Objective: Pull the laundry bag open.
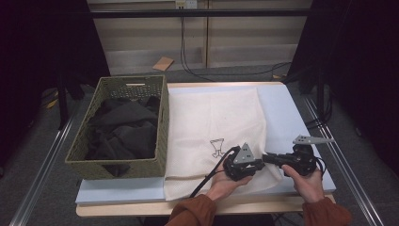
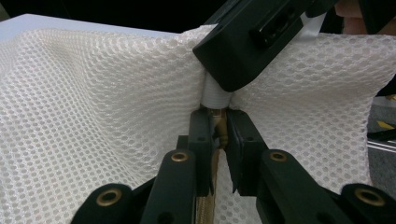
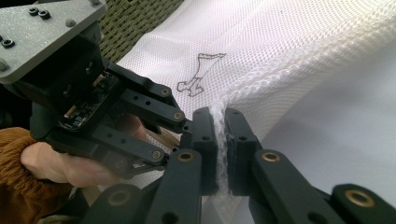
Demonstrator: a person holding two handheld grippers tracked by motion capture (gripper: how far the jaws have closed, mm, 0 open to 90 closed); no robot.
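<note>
Your left gripper (image 2: 218, 135) grasps the brass zipper pull (image 2: 221, 131) of the white mesh laundry bag (image 1: 211, 127) — your right gripper (image 3: 220, 140) clenches its edge just beside; the bag lies flat on the pale surface (image 1: 291, 113), beside the olive woven basket (image 1: 162, 136).

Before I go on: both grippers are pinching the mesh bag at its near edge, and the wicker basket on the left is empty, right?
Not quite. The wicker basket holds dark clothes, as the high view shows. Both the left gripper and right gripper do pinch the mesh bag at its near edge.
</note>
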